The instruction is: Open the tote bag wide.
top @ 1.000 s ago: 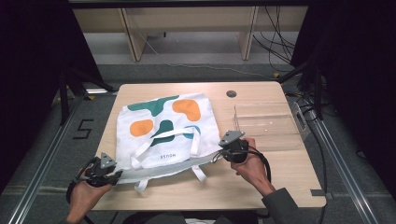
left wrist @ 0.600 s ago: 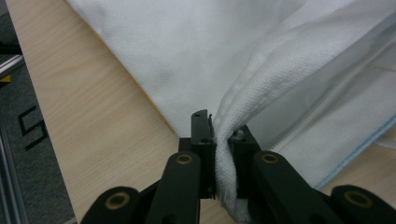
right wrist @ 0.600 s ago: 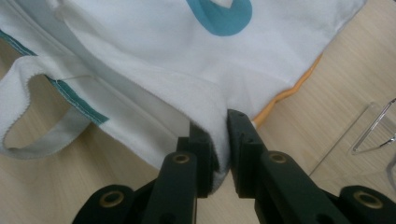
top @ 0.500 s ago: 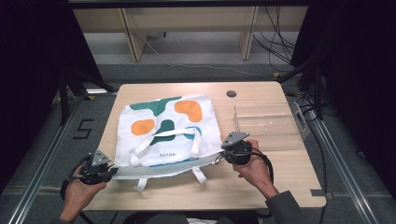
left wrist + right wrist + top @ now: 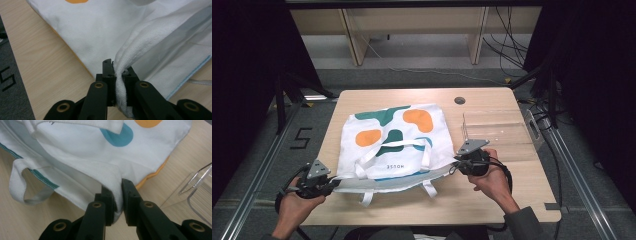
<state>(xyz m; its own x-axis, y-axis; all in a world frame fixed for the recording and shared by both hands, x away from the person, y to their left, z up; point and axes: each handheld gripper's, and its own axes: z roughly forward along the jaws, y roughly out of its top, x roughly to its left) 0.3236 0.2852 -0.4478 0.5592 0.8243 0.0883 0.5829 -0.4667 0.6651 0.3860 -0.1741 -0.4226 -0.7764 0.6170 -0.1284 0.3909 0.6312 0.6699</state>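
Note:
A white tote bag (image 5: pixel 392 145) printed with green, orange and teal blobs lies flat on the wooden table (image 5: pixel 492 200), its mouth toward me. My left gripper (image 5: pixel 333 184) is shut on the upper hem at the bag's left corner. In the left gripper view the hem (image 5: pixel 130 57) is pinched between the black pads (image 5: pixel 109 72). My right gripper (image 5: pixel 455 165) is shut on the same hem at the right corner, and the right gripper view shows that cloth (image 5: pixel 110 173) clamped in the right gripper (image 5: pixel 117 188). The upper layer is lifted and stretched between the two, so the mouth gapes slightly.
A clear plastic box (image 5: pixel 499 131) stands on the table just right of the bag, close behind my right hand; its edge (image 5: pixel 200 182) appears in the right gripper view. One handle loop (image 5: pixel 429 189) hangs toward the near table edge. A round hole (image 5: pixel 459 100) sits at the back.
My left jaws have closed on the hem's left corner. Both hands have risen a little, the right one moving slightly rightward, and the upper layer now stretches between them.

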